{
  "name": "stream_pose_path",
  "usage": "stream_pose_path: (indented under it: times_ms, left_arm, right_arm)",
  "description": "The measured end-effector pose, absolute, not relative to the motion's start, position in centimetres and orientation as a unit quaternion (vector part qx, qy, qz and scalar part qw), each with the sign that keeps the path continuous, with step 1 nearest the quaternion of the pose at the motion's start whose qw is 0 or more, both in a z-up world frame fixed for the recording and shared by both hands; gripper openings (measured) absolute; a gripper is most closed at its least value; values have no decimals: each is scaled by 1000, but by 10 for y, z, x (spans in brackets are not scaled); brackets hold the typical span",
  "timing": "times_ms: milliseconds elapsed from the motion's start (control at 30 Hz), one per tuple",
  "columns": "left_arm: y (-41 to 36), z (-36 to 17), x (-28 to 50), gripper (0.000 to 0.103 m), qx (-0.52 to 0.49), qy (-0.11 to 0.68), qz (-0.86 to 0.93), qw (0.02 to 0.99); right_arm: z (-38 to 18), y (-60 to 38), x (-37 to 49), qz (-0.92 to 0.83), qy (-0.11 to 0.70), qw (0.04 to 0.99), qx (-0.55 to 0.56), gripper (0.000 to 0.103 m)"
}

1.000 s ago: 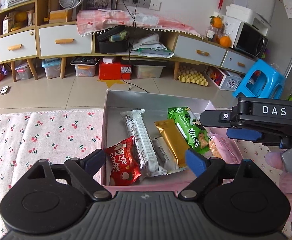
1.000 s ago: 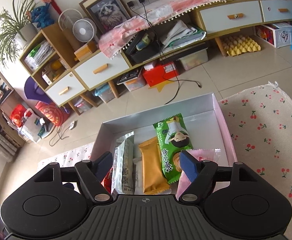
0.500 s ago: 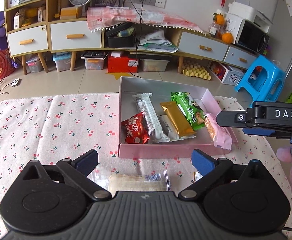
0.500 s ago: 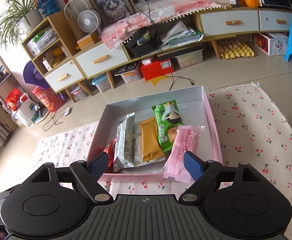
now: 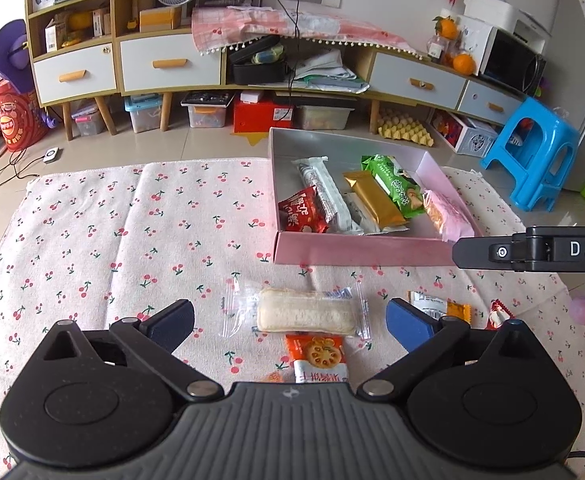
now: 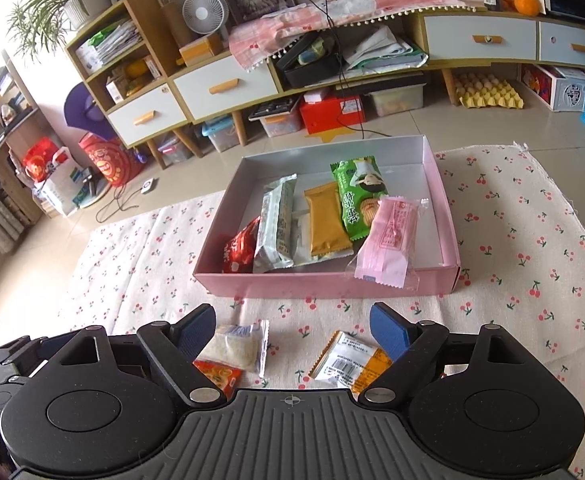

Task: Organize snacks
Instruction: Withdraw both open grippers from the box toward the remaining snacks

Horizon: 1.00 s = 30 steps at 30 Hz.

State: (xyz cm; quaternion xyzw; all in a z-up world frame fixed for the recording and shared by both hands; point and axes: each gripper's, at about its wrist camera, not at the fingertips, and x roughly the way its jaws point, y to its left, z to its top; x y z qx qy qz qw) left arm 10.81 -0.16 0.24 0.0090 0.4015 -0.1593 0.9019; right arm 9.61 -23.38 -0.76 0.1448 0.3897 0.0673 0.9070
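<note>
A pink box on the cherry-print cloth holds several snacks: a red pack, a silver bar, a gold bar, a green pack and a pink pack resting on the near rim. On the cloth in front lie a clear-wrapped rice cake, an orange cracker pack and a white-orange sachet. My left gripper is open and empty above the rice cake. My right gripper is open and empty above the sachet.
The cherry-print cloth covers the floor around the box. A small red-white snack lies at the right. A low cabinet, storage bins and a blue stool stand beyond the cloth.
Both grippers have pulled back and up from the box, bringing the loose snacks on the cloth into view. The pink pack now lies in the box, free of the right gripper.
</note>
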Motion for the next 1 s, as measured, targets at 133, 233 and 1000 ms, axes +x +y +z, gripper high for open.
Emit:
stream_pose_path:
  times_ms: [133, 233, 1000]
  left_arm:
    - [2, -6, 100, 102, 39, 406, -159, 899]
    - [6, -9, 94, 102, 61, 408, -164, 896]
    - [29, -24, 60, 102, 108, 403, -238, 877]
  right_arm:
    - [-21, -238, 85, 68, 402, 904, 128, 88]
    - [-27, -239, 78, 71, 406, 905, 103, 88]
    - [-83, -270, 49, 63, 434, 898, -42, 88]
